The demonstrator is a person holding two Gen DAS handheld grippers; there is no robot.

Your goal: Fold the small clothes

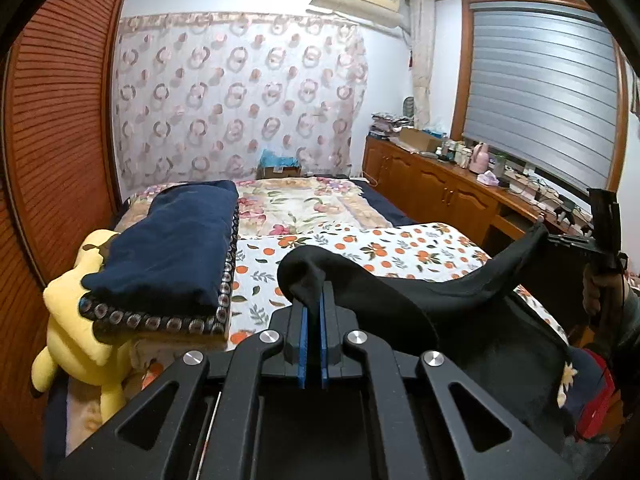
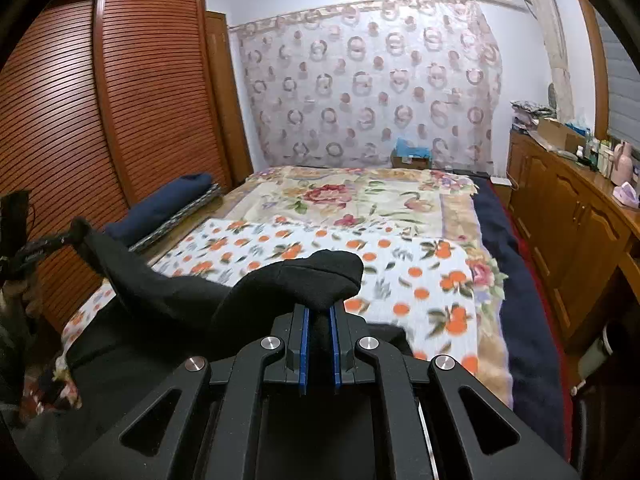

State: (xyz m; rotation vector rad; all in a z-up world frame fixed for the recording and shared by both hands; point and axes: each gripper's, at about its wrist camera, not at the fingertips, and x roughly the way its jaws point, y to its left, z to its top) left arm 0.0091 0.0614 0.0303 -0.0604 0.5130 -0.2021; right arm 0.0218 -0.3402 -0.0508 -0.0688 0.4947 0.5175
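Note:
A black garment hangs stretched between both grippers above the bed. My left gripper is shut on one corner of it, the cloth bunched over the blue pads. From there the fabric sags rightward to my right gripper, held by a hand at the frame's right edge. In the right wrist view my right gripper is shut on the other corner of the black garment, which droops leftward to my left gripper at the far left. The garment's lower part hangs out of sight below the grippers.
The bed carries an orange-fruit sheet over a floral blanket. A folded navy blanket and a yellow plush toy lie at its left. A slatted wooden wardrobe stands left, and a cluttered wooden sideboard right.

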